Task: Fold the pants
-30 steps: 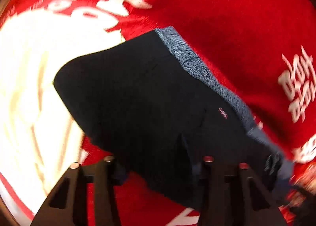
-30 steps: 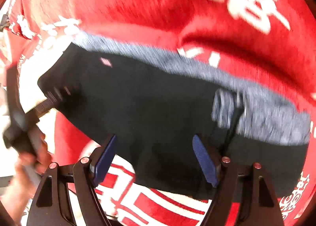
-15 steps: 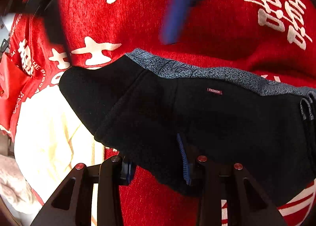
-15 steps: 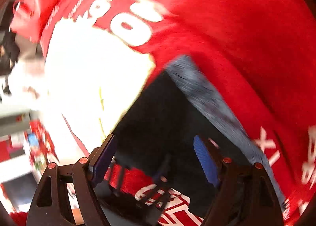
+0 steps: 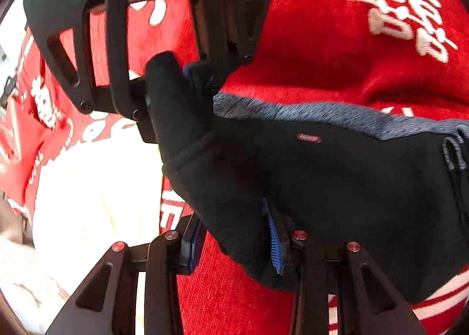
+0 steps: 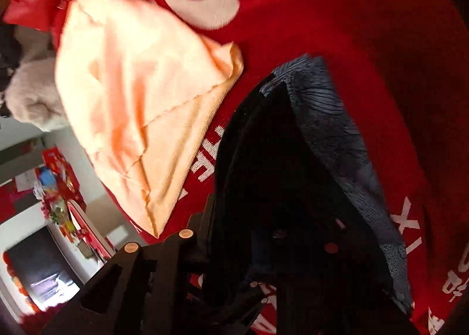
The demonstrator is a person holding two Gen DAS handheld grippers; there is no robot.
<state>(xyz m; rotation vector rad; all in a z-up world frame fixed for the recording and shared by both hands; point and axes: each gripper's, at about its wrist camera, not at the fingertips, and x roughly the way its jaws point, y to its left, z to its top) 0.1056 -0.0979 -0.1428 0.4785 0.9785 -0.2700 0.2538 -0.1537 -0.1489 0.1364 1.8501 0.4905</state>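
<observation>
The black pants (image 5: 322,182), with a grey patterned waistband (image 5: 337,115) and a small red label, lie folded on a red blanket. My left gripper (image 5: 234,238) is open, its blue pads astride the pants' near edge. My right gripper (image 5: 167,77) shows at the top of the left wrist view, closed on the pants' far-left corner. In the right wrist view the black pants (image 6: 293,188) fill the space between the fingers and hide the pads.
A red blanket (image 5: 337,42) with white characters covers the surface. A folded cream garment (image 6: 140,100) lies left of the pants, and also shows in the left wrist view (image 5: 96,188). A beige plush item (image 6: 32,88) and room clutter lie beyond the blanket's edge.
My right gripper has swung from the pants' near side to their far-left corner and closed on it. My left gripper stays open at the near edge.
</observation>
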